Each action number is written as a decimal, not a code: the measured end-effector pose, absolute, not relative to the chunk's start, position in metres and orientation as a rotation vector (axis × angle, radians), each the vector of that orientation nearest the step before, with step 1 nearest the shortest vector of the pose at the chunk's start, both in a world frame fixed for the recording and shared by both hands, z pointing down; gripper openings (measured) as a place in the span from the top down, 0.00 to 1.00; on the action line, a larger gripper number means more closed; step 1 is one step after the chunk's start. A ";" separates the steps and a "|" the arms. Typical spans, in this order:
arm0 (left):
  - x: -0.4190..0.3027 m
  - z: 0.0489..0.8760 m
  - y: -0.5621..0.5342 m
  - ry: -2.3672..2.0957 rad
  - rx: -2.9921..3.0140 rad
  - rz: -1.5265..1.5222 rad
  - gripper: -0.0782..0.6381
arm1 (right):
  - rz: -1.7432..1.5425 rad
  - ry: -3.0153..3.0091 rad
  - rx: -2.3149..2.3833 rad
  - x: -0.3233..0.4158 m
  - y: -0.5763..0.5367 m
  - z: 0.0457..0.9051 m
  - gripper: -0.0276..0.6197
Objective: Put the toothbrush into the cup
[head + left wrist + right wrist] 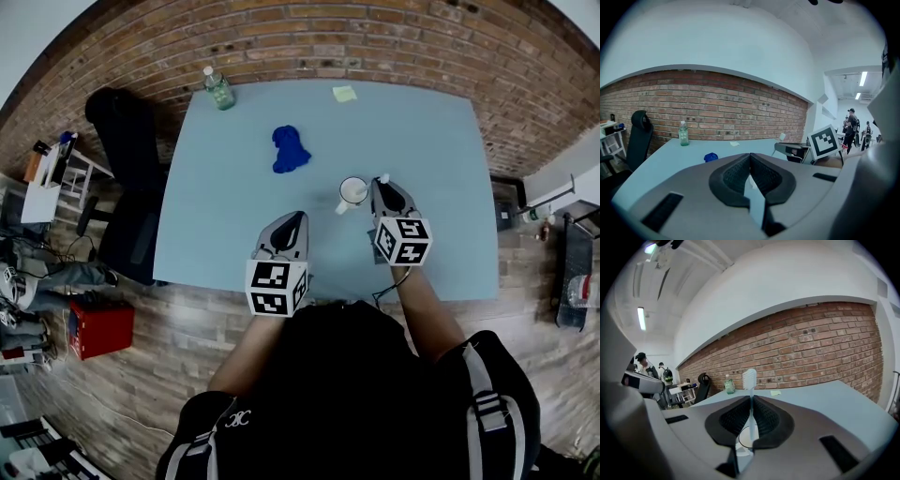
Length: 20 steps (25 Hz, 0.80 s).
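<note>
**Toothbrush pinched in right gripper, beside cup**

Shows a white toothbrush point(750, 394): thin straight handle, oblong white bristle head on top, standing upright. Sits clamped between the pads of the right gripper point(751, 404), with the head poking up past the jaw tips. Leaves only a narrow gap between those jaws, filled by the handle and nothing else.

In the head view, puts the brush head at the gripper's tip, at 3 o'clock of the white cup point(353, 191), close by its rim. Cannot tell whether any of the brush is over the rim. Stands the cup upright on the light blue table point(234, 225), mouth up. Shows it again low down behind the handle in the right gripper view.

Finds the left gripper point(298, 219) at 7 o'clock of the cup, apart from it. Closed tip to tip there, holding nothing.

Elsewhere on the table:
- blue cloth point(289, 150) at 11 o'clock of the cup
- clear bottle point(218, 89) at the table's 11 o'clock corner
- yellow note point(344, 93) at 12 o'clock, near the far edge
</note>
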State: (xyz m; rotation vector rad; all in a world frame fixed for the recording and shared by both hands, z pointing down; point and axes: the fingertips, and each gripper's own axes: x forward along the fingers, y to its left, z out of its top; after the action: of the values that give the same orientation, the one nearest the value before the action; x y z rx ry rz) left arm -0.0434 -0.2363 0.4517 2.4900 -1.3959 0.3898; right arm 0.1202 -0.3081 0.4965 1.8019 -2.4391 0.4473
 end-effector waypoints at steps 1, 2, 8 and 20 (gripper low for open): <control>-0.045 0.452 -0.237 -1.398 2.489 0.387 0.88 | 0.465 -2.434 1.802 0.119 -0.310 0.501 0.90; -0.047 0.451 -0.238 -1.402 2.489 0.384 0.88 | 0.479 -2.429 1.799 0.117 -0.311 0.506 0.90; -0.054 0.450 -0.240 -1.419 2.483 0.380 0.88 | 0.492 -2.369 1.790 0.110 -0.318 0.530 0.90; -0.062 0.450 -0.246 -1.443 2.463 0.396 0.88 | 0.543 -2.319 1.724 0.099 -0.335 0.563 0.90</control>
State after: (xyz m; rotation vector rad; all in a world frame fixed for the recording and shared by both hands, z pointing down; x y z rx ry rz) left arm -0.0621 -0.2464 0.4499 2.4635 -1.4426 0.3962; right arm 0.0992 -0.3348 0.5627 1.7236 -2.3191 0.5432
